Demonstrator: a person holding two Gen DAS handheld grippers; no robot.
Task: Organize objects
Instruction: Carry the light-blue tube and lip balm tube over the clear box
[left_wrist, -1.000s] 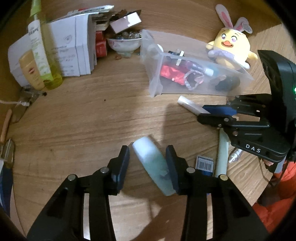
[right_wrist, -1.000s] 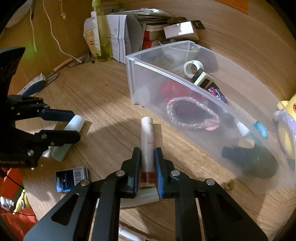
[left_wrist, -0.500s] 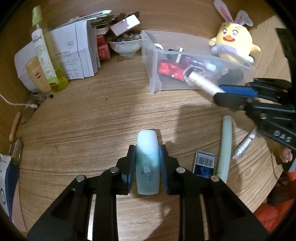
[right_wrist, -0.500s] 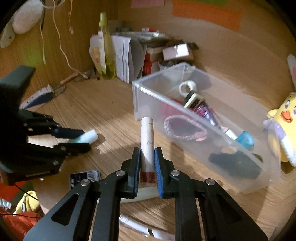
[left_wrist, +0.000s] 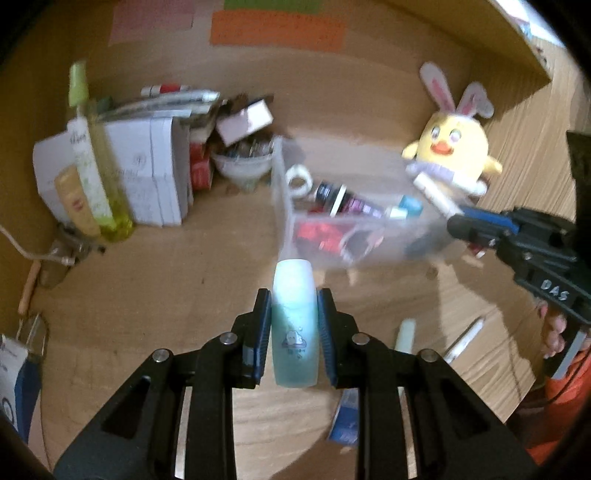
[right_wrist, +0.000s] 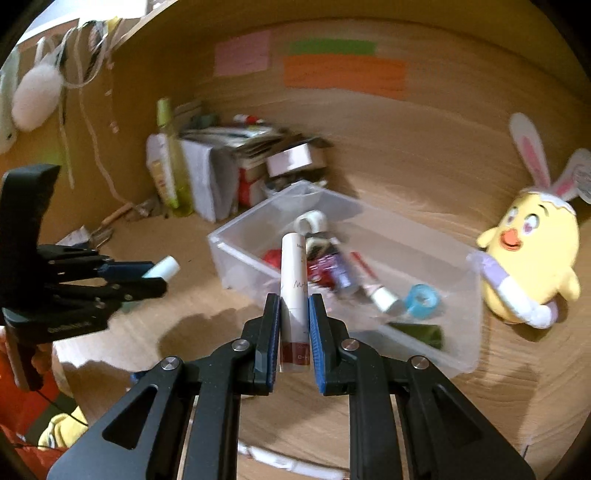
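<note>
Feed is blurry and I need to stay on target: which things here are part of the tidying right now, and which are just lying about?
In the job: teal bottle in left gripper; white tube in right gripper; clear plastic bin.

Lying about: chick plush, yellow spray bottle, white booklets, bowl.

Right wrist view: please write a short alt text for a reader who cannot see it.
The right hand-held gripper grips a white tube with a dark red base above a wooden table, pointing toward a clear plastic bin of small items. At left, the left hand-held gripper holds a pale bottle; a yellow chick plush sits at right.
</note>
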